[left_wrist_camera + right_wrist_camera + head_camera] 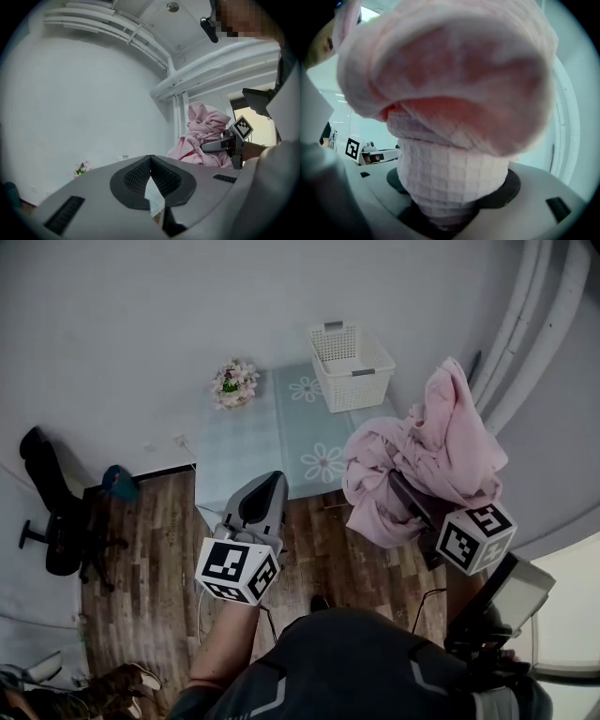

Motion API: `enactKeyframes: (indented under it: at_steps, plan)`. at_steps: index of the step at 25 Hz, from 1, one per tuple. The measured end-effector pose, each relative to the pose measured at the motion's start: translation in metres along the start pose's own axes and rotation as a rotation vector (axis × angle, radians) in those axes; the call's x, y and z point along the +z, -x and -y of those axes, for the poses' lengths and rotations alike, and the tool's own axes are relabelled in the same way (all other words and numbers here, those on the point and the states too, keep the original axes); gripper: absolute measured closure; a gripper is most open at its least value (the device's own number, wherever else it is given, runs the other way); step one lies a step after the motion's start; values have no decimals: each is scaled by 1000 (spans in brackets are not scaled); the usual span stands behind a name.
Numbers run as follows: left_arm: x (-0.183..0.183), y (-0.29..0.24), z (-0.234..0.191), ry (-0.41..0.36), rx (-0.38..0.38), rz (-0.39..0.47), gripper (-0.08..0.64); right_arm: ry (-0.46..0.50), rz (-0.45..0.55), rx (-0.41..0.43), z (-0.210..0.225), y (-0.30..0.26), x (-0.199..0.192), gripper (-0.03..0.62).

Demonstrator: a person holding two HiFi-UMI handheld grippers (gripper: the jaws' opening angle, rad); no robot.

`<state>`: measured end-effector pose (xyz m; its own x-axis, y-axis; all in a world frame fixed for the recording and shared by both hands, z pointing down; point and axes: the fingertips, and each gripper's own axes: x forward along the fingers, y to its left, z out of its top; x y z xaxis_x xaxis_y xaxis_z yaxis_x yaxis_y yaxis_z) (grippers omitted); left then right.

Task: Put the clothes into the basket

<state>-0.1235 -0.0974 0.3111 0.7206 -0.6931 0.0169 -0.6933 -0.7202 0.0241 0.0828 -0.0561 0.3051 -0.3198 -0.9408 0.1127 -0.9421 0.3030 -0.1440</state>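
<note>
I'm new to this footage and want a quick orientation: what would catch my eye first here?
The big pink garment stands out, bunched up in the air at the right and clamped in the right gripper. Beyond it, a white basket that looks empty sits at the far side of the pale flowered table, with a small flower pot to its left. The left gripper is shut on nothing.

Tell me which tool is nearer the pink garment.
Right. The right tool is clamped on the pink garment, holding it up; the left tool sits apart, to its left.
</note>
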Motion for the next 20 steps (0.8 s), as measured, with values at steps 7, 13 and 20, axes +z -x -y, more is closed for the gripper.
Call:
enactKeyframes:
  at_steps: [7, 13, 20]
  plan:
    - [6, -35, -64, 27, -37, 31, 551, 28, -20, -34, 3, -69, 18, 245]
    - [0, -64, -79, 67, -49, 30, 551, 13, -56, -63, 22, -89, 22, 245]
    - [-2, -116, -87, 64, -29, 9, 551, -12, -52, -19, 64, -128, 30, 245]
